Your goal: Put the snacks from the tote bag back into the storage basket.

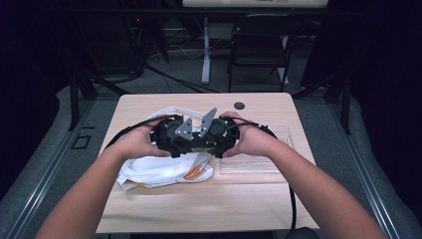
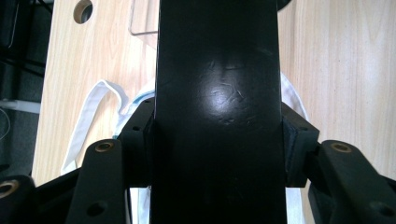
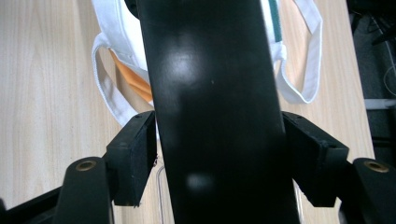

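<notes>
1. In the high view, two hands hold the left gripper [image 1: 171, 137] and the right gripper [image 1: 221, 137] close together in the middle of the frame. They look like they touch each other.
2. In the left gripper view, a wide, shiny black bar [image 2: 219, 93] runs from the bottom of the frame to the top, right down the middle.
3. The left gripper's fingers [image 2: 140, 135] sit one on each side of the bar, low in the frame. Both pads press on its edges, so they are clamped on it.
4. In the right gripper view, the same kind of black bar [image 3: 210, 93] stands in the middle of the frame.
5. The right gripper's fingers [image 3: 133, 158] also sit on both sides of the bar, in the lower part of the frame. They look clamped on it too.
6. I cannot tell what the black bar is.
7. A white bag [image 1: 159, 172] lies on the surface [image 1: 199, 204] under the grippers and spreads to the lower left of them.
8. Something orange [image 3: 135, 79] peeks out of the bag, left of the bar in the right gripper view.
9. A clear tray [image 1: 254, 162] lies on the surface just right of the bag.
10. A round hole [image 1: 239, 105] is in the surface near its far edge.
</notes>
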The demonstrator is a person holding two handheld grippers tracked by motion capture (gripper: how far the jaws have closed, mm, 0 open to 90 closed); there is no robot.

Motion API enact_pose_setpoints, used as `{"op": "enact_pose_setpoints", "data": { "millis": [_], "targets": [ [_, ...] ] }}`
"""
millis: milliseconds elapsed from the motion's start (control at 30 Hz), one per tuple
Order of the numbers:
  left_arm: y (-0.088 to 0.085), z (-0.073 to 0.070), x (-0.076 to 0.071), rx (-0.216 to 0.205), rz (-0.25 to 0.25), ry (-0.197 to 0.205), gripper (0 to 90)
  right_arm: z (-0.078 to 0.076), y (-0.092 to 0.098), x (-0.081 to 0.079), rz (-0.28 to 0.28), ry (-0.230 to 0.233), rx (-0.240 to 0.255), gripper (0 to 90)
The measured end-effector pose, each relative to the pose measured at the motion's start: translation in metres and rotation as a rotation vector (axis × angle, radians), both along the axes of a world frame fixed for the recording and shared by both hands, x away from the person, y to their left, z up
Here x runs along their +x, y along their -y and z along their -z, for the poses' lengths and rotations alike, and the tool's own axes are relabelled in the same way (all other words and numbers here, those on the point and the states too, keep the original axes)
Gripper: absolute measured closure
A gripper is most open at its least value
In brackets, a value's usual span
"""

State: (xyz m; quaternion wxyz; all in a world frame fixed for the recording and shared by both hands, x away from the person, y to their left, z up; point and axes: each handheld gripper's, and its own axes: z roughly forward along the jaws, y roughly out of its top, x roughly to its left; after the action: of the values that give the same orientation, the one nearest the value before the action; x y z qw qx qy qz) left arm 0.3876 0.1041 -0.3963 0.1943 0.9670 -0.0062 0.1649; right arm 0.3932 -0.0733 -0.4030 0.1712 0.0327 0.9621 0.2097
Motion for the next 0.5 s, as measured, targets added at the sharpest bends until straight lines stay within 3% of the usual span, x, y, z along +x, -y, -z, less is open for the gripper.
{"op": "enact_pose_setpoints", "data": {
  "millis": [167,233,500],
  "targets": [
    [0.0024,0.0000,-0.0008,-0.003,0.008,0.002,43.4,0.0049,-0.0035,0.0016,-0.014,-0.011,-0.010,32.0],
    [0.0028,-0.0001,-0.0010,-0.013,0.006,-0.009,43.4,0.0077,-0.0049,0.0016,-0.009,-0.019,0.008,33.2],
    [0.0043,0.0010,-0.0016,-0.021,0.016,-0.006,43.4,0.0070,-0.0027,0.0046,-0.036,-0.027,-0.031,39.7]
  ]
}}
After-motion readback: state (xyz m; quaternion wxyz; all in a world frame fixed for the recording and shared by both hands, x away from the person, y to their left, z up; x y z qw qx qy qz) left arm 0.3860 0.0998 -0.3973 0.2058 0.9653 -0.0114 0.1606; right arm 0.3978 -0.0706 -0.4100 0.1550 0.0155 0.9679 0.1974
